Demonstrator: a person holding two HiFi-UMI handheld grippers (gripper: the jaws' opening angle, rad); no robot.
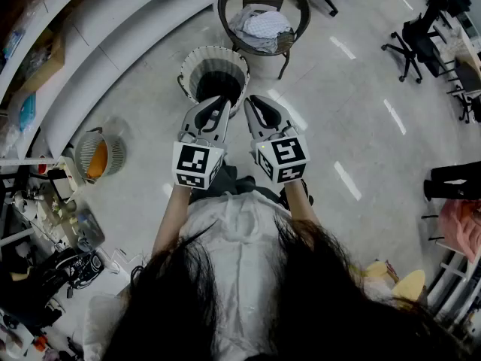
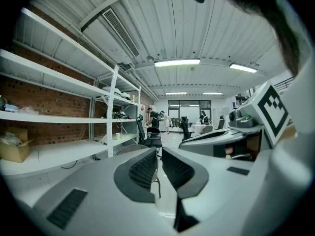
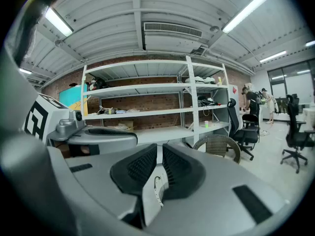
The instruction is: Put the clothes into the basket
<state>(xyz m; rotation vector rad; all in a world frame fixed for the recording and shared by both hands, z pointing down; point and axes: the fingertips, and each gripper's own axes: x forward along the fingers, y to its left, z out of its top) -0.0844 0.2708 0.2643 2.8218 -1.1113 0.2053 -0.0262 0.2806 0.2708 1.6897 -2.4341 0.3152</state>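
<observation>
A heap of pale clothes (image 1: 261,25) lies on the seat of a round wicker chair (image 1: 299,6) at the top of the head view. In front of it stands the white laundry basket (image 1: 189,65), dark inside. My left gripper (image 1: 225,101) and right gripper (image 1: 252,99) are held side by side just above the basket's near rim, both shut with nothing between the jaws. The left gripper view shows its pads (image 2: 147,168) nearly touching, with the chair's back (image 2: 127,149) behind. In the right gripper view the gripper (image 3: 159,154) points level at the chair (image 3: 219,144).
White shelving (image 1: 90,36) curves along the left. A small grey basket (image 1: 114,156) with something orange stands on the floor at the left. Office chairs (image 1: 409,47) are at the far right, and pink cloth (image 1: 460,226) hangs at the right edge. Cables and clutter (image 1: 71,265) lie low left.
</observation>
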